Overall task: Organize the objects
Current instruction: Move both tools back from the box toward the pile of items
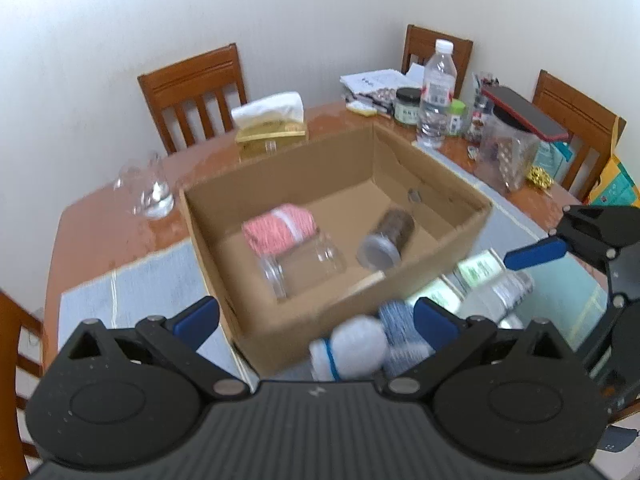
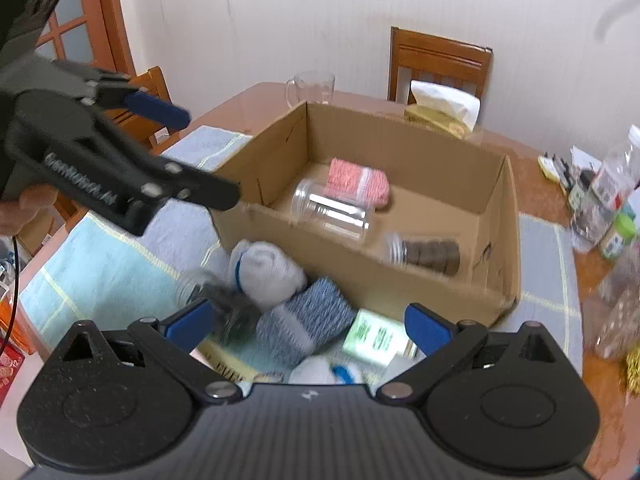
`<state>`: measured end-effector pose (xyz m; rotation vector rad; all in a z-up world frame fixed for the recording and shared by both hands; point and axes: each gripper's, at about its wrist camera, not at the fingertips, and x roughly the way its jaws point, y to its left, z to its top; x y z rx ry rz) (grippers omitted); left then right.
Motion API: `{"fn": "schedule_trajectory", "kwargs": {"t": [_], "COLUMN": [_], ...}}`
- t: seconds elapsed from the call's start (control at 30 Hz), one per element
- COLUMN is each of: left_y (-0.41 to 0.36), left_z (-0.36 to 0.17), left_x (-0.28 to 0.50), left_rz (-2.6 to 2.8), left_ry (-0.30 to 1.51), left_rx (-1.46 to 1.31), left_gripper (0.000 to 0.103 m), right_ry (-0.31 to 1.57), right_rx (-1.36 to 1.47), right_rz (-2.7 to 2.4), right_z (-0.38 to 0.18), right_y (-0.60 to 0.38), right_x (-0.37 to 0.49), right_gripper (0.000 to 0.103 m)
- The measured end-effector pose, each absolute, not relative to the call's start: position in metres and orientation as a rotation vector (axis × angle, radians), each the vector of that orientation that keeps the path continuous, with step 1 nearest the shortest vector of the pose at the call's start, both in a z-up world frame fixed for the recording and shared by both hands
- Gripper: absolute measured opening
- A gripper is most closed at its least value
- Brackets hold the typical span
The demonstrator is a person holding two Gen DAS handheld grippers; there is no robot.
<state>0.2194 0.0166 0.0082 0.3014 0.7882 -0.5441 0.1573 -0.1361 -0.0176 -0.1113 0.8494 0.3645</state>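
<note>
three things lie in the box [image 2: 496, 216] already: a pink roll [image 2: 358, 181], a clear jar [image 2: 332, 210] and a brown jar [image 2: 424, 255]. a white roll [image 2: 266, 272], a blue roll [image 2: 306, 322] and a green pack [image 2: 374, 338] wait on the desk [image 2: 540, 176] just beside its near wall. both the right gripper [image 2: 310, 326] and the left gripper [image 1: 316, 320] are spread wide and empty. one loose item is best straddled squarely before closing, and lifted clear of the wall.

The left claw [image 2: 184, 152] bears raised lettering along its black arm, blurred, seemingly "GenRobot.AI". The green-and-white carton [image 2: 374, 338] between the right claw's fingers carries unreadable print.
</note>
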Motion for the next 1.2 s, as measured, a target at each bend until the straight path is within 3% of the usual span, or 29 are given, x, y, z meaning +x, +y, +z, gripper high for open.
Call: {"fn": "schedule_trajectory", "kwargs": {"t": [0.57, 1.2], "left_y": [0.003, -0.010], "left_z": [-0.071, -0.091], "left_x": [0.121, 0.110], "left_rz": [-0.339, -0.230], "left_ry": [0.938, 1.023], "left_rx": [0.171, 0.069], "left_gripper": [0.102, 0.102], "right_ry": [0.947, 1.018], "right_rx": [-0.180, -0.325], "right_rz": [0.416, 0.669], "right_z": [-0.074, -0.097], "right_y": [-0.181, -0.177], "right_x": [0.127, 0.149], "right_gripper": [0.103, 0.103]}}
